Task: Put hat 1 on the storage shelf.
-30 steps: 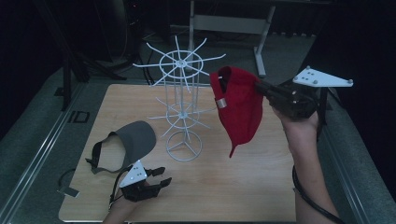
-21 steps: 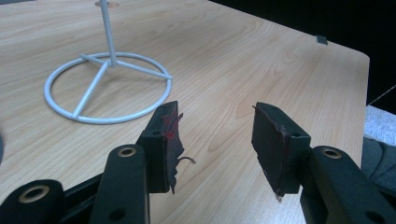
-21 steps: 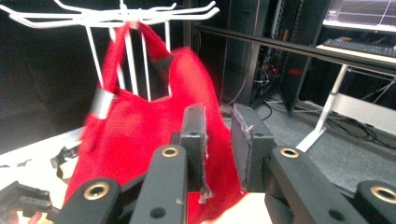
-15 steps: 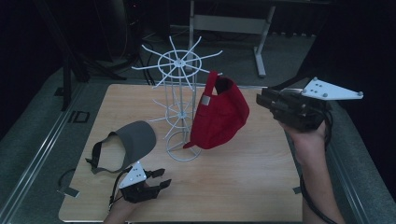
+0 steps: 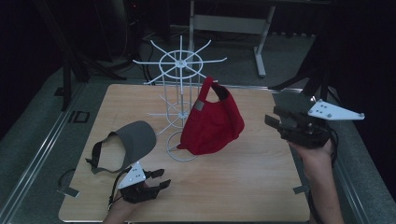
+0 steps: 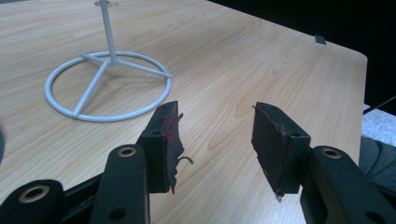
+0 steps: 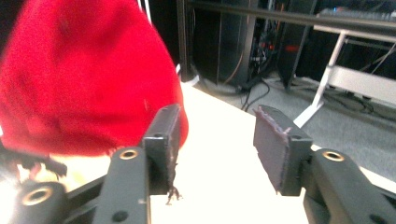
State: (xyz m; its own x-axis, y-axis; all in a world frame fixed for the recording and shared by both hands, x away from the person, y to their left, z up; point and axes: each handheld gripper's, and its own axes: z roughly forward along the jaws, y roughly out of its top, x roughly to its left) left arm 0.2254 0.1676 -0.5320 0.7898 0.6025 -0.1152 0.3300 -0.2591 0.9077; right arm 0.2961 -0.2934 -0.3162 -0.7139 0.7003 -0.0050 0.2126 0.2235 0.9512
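Note:
A red cap (image 5: 212, 123) hangs against the right side of the white wire rack (image 5: 180, 60), strap end up, lower edge near the rack's base ring. My right gripper (image 5: 273, 115) hovers to the cap's right, apart from it. Its jaws have just been opening and nothing is between them. In the right gripper view the cap (image 7: 84, 79) lies beyond the left jaw of that gripper (image 7: 215, 109). My left gripper (image 5: 162, 178) rests open and empty on the table's front left. In its own view, that gripper (image 6: 215, 109) points toward the ring (image 6: 107, 86).
A grey visor (image 5: 133, 140) lies on the wooden table (image 5: 261, 186) just behind the left gripper. Metal rails run along the table's left and right edges. Desk legs and cables stand in the dark behind the table.
The right gripper has opened, let go of the red cap and drawn back to the right and downward. The cap has dropped leftward onto the rack. The left gripper has not moved.

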